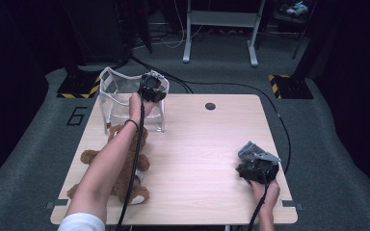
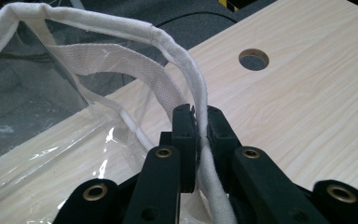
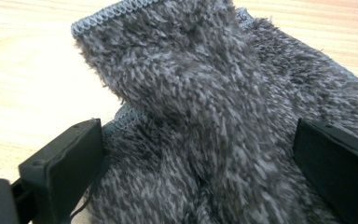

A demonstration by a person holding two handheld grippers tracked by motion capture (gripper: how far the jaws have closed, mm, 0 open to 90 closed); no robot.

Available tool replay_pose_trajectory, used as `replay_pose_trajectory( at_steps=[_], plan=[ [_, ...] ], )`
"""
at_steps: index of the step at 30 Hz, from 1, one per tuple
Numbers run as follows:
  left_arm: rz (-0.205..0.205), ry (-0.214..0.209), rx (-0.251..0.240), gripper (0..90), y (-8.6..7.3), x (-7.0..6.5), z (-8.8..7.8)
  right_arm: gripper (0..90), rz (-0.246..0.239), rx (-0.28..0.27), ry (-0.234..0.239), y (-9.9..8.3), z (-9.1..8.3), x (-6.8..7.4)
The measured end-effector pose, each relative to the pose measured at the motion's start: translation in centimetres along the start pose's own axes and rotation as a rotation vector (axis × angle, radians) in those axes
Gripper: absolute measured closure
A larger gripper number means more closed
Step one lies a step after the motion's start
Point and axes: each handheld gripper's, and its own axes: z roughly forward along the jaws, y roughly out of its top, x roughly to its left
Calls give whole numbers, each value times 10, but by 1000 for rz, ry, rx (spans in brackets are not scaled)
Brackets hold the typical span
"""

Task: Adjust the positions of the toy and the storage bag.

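Nearest you, your right claw [image 1: 248,155] stands released, jaws wide around the grey fuzzy cloth [image 3: 223,116] on the tabletop [image 1: 197,144], not pinching it. The teddy bear [image 1: 125,168] lies under your left forearm. Farther off, your left claw [image 2: 201,128] is clenched on the clear bag [image 1: 113,98]'s white rim, so that hand is nearer.

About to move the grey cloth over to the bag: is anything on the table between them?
Nothing visible does. The wood between the cloth and the bag is bare; the teddy bear lies left, below the bag.
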Motion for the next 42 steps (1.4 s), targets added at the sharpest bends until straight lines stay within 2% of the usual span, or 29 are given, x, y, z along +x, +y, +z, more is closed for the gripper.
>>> replay_pose_trajectory(
  at_steps=[4, 6, 13, 27, 32, 39, 41, 42],
  plan=[
    [2, -6, 4, 844, 4, -8, 2, 21, 2, 1, 0, 0, 0, 0],
    [-7, -12, 5, 844, 5, -10, 3, 21, 1, 1, 0, 0, 0, 0],
    [-2, -28, 11, 844, 8, -17, 5, 21, 6, 4, -1, 0, 0, 0],
    [47, -78, -9, 844, 15, -38, 10, 21, 1, 1, 0, 0, 0, 0],
    [54, -89, -13, 846, 18, -46, 13, 21, 2, 2, -1, 0, 0, 0],
    [83, -105, -10, 851, 22, -55, 16, 22, 2, 2, 0, 0, 0, 0],
    [79, -105, -13, 852, 22, -56, 16, 21, 8, 4, -1, 0, -1, 0],
    [93, -113, -8, 852, 23, -58, 17, 22, 4, 3, 2, 0, 0, 0]
  ],
)
